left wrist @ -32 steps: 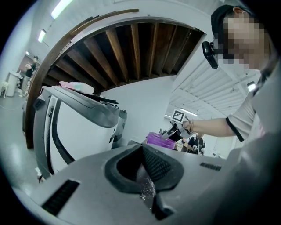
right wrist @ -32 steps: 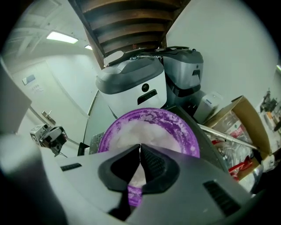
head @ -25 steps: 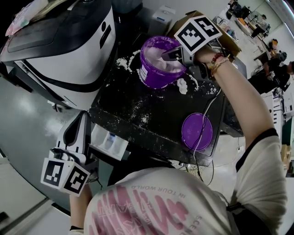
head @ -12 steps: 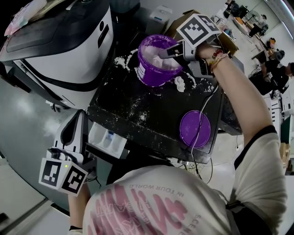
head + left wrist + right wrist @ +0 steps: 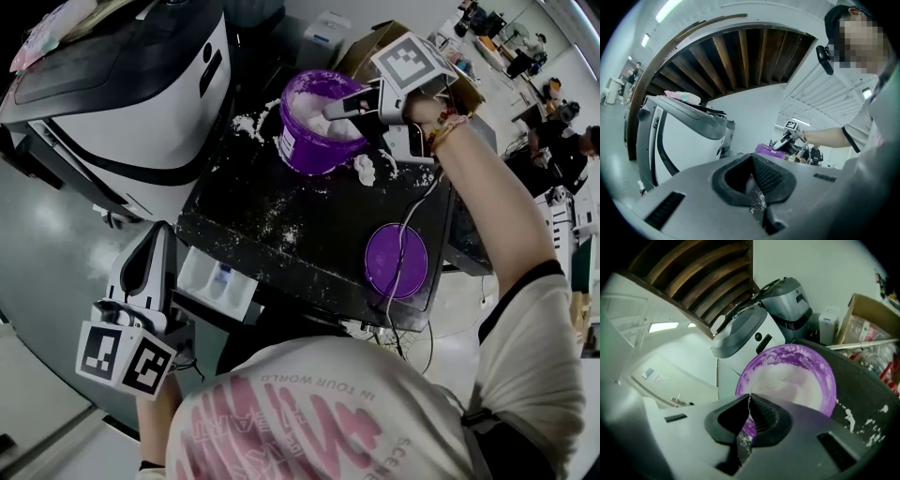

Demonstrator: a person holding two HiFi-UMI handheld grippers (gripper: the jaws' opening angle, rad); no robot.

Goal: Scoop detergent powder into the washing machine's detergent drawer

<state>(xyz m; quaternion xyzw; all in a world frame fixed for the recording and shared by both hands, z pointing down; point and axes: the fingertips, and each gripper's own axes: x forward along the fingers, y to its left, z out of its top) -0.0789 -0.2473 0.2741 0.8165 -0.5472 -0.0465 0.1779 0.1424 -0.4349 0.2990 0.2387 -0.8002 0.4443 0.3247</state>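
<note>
Upper middle of the head view, the right gripper (image 5: 330,111) hangs at the rim of the tub (image 5: 305,148), jaws pressed together; no scoop can be made out between them. Inside lies the powder (image 5: 317,120). At lower left the drawer (image 5: 217,283) stands open under the table (image 5: 300,220) edge, beside the left gripper (image 5: 161,234), likewise closed and empty. A good scoop likely wants a shallow dip, a level lift and a slow carry, since loose powder already dots the table. Count: one tub, one lid (image 5: 396,261), one drawer, two grippers.

Grey floor (image 5: 52,244), white wall (image 5: 811,263), cardboard box (image 5: 865,312) behind.
</note>
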